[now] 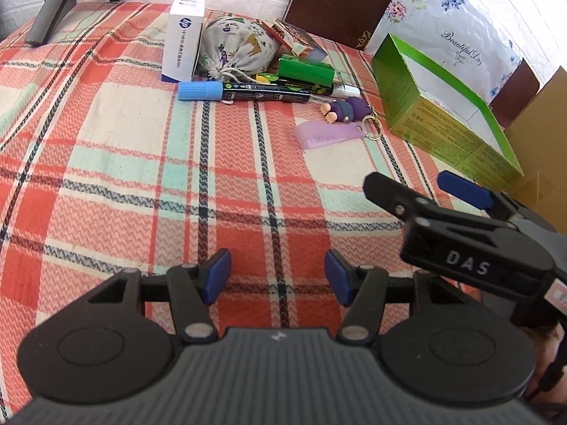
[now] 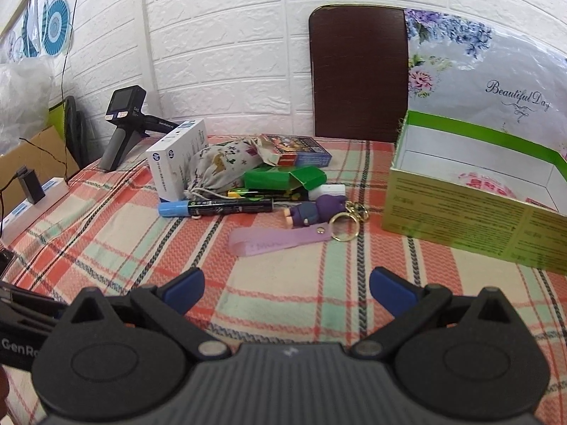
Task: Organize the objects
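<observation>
A pile of small objects lies at the far side of the plaid tablecloth [image 1: 141, 177]: a white HP box [image 1: 182, 46] [image 2: 177, 159], a printed drawstring pouch [image 1: 241, 46] [image 2: 223, 166], a green carton [image 1: 304, 71] [image 2: 283, 179], a black marker with a blue cap [image 1: 244, 92] [image 2: 216, 208] and a purple figure keychain with a lilac strap [image 1: 329, 134] [image 2: 280, 241]. An open green box [image 1: 436, 106] [image 2: 478, 212] stands to the right. My left gripper [image 1: 278, 276] is open over bare cloth. My right gripper [image 2: 287, 290] [image 1: 418, 184] is open too, nothing between its fingers.
A spare gripper handle on a stand [image 1: 53, 10] [image 2: 122, 131] sits at the far left corner. A dark chair back [image 2: 358, 71] and a flowered pillow [image 2: 496, 78] rise behind the table. A cardboard box [image 1: 542, 148] is beside the table's right edge.
</observation>
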